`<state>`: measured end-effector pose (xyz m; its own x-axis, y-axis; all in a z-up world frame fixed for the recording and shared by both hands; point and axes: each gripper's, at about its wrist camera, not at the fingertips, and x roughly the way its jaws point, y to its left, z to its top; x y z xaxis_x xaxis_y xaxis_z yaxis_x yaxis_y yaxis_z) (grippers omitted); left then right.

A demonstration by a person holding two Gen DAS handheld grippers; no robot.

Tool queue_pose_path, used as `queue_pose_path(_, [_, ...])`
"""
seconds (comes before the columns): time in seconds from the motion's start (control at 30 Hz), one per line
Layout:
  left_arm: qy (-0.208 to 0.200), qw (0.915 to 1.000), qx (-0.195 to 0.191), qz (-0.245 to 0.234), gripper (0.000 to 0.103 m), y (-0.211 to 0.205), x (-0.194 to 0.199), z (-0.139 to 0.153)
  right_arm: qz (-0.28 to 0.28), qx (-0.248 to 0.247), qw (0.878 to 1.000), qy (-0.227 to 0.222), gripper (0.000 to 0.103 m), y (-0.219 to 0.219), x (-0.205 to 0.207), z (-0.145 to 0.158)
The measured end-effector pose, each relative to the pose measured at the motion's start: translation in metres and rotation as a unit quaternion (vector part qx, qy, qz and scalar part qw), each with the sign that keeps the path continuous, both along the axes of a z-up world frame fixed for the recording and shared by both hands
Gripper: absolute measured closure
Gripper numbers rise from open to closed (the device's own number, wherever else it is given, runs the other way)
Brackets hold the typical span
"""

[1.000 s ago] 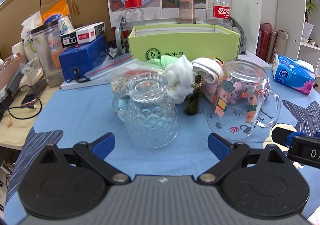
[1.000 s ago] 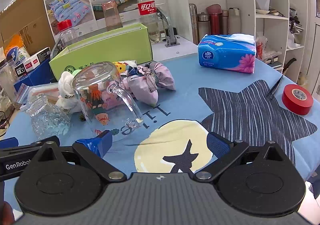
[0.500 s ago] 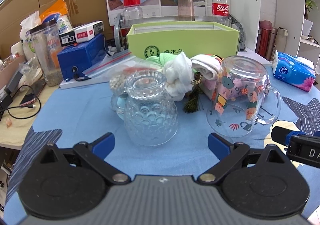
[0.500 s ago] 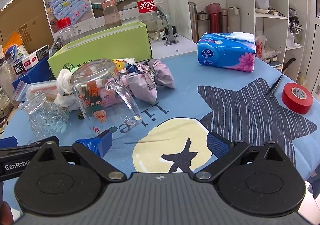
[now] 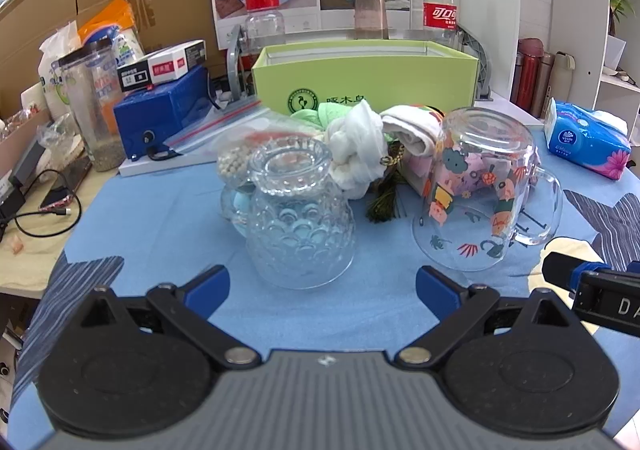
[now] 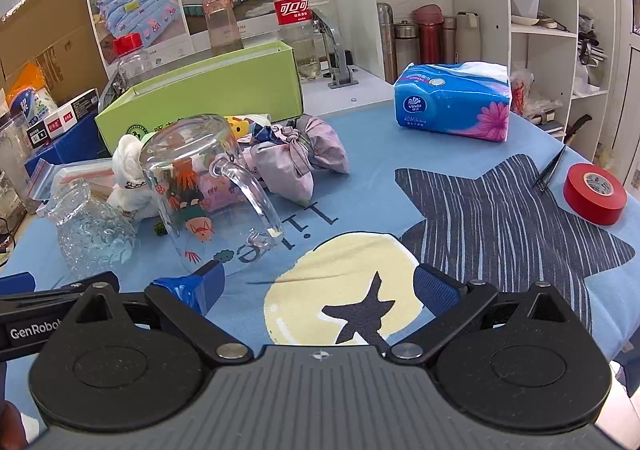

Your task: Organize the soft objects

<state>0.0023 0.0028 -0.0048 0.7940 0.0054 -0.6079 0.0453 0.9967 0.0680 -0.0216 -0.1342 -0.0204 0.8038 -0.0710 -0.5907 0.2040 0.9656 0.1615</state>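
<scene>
Two grippers: left gripper (image 5: 318,282) and right gripper (image 6: 318,286), blue fingers spread wide, each holding nothing.
Left pose: level and low at bottom of frame, aimed at the upturned textured glass (image 5: 300,217) at centre.
Right pose: level, fingers over the tablecloth (image 6: 400,185); painted mug (image 6: 200,189) upside down, lower left.
Soft objects: white knotted cloth (image 5: 356,153) bunched upright mid-frame; lilac knotted bundle (image 6: 296,161) lying lengthwise toward upper right.
Behind: green box (image 5: 368,81), open top.
</scene>
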Motion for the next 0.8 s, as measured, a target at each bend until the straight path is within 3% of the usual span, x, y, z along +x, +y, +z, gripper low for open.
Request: queue_pose_path(0.8, [0.002, 1.0000, 0.000, -0.001, 0.007, 0.0026, 0.0012, 0.0003, 0.003, -0.006, 1.000, 0.001, 0.014, 0.0038, 0.0008, 0.0004])
